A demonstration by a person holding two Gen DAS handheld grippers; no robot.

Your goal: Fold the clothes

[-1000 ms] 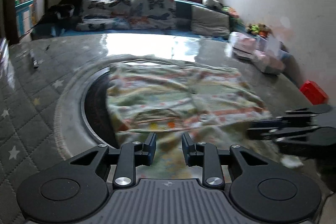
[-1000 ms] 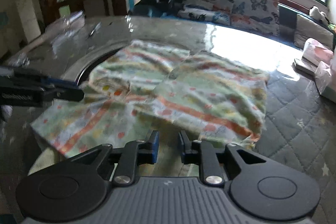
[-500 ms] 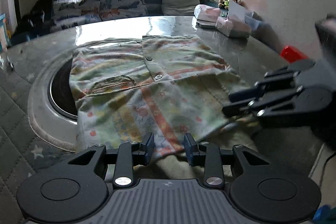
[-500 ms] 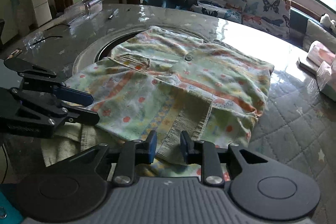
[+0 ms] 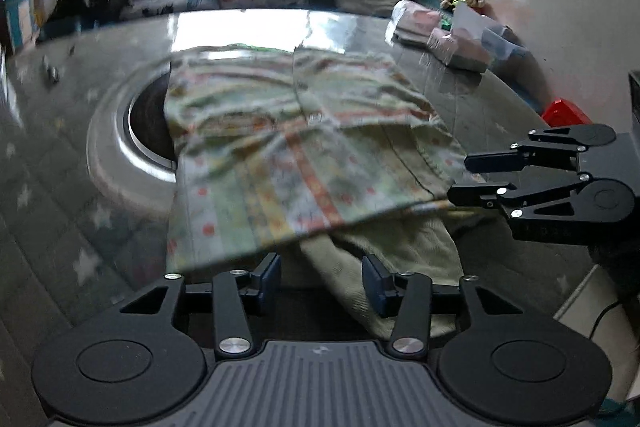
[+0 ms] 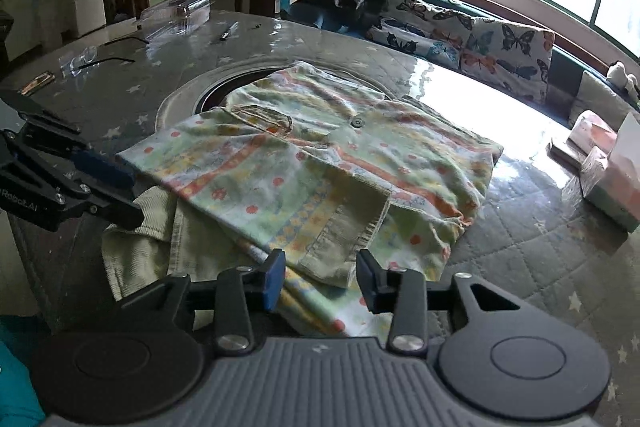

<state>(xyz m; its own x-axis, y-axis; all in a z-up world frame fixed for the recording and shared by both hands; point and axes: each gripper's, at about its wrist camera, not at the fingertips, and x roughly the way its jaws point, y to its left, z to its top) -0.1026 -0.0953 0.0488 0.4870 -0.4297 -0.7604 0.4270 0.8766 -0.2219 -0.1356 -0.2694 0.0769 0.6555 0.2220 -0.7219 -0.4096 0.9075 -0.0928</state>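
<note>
A pale green shirt (image 5: 304, 155) with orange stripes and buttons lies flat on the round table (image 6: 540, 247), its sleeves folded in. A ribbed cuff (image 6: 344, 243) rests on top near its front edge. My left gripper (image 5: 322, 279) hovers at the near hem, jaws opening; olive cloth lies below the gap and the pads press on nothing. My right gripper (image 6: 320, 281) stands just short of the cuff with its jaws opening as well and nothing pinched. Each gripper shows in the other's view: the right gripper (image 5: 460, 179) at the shirt's right edge, the left gripper (image 6: 126, 195) at its left.
Tissue packs (image 6: 612, 183) sit at the table's right side, with a red object (image 5: 564, 111) beyond the edge. A clear plastic box (image 6: 176, 13) and a pen (image 6: 229, 31) lie at the far left. A round sunken ring (image 5: 120, 131) lies partly under the shirt. Butterfly cushions (image 6: 460, 31) line the bench behind.
Both pairs of jaws have spread wider and let go of the cloth. Both grippers have drawn back toward the near edge, and the shirt now lies settled with its sleeve folded in.
</note>
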